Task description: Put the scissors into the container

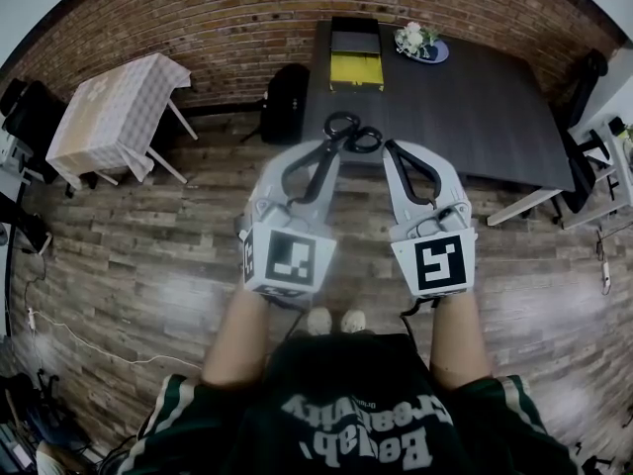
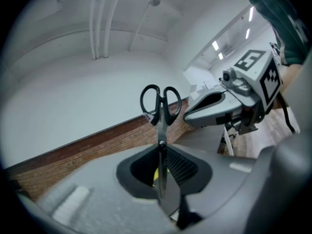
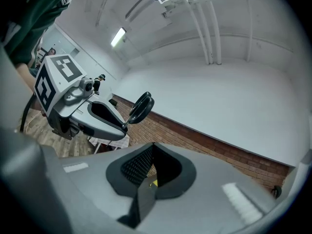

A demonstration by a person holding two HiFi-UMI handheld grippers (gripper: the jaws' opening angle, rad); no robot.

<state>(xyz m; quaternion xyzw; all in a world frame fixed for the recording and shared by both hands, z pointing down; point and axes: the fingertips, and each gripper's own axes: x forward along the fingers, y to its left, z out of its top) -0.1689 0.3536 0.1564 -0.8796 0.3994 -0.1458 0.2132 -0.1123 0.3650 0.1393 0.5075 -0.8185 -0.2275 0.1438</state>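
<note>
Black-handled scissors (image 1: 339,139) are clamped by the blades in my left gripper (image 1: 331,156), which is shut on them. Their handles (image 2: 161,103) point away from me, toward the dark table (image 1: 475,117). On the table's far left part stands the open container (image 1: 356,69) with a yellow inside, well beyond the scissors. My right gripper (image 1: 399,154) is held beside the left one, shut with nothing in it. The left gripper view shows the blades between the pads (image 2: 178,167). In the right gripper view the scissor handles (image 3: 141,105) stick out of the left gripper.
A plate with flowers (image 1: 420,43) sits at the table's far edge. A black bag (image 1: 285,102) leans by the table's left end. A small cloth-covered table (image 1: 114,112) stands left, office chairs (image 1: 586,87) right. Wooden floor lies below, a brick wall behind.
</note>
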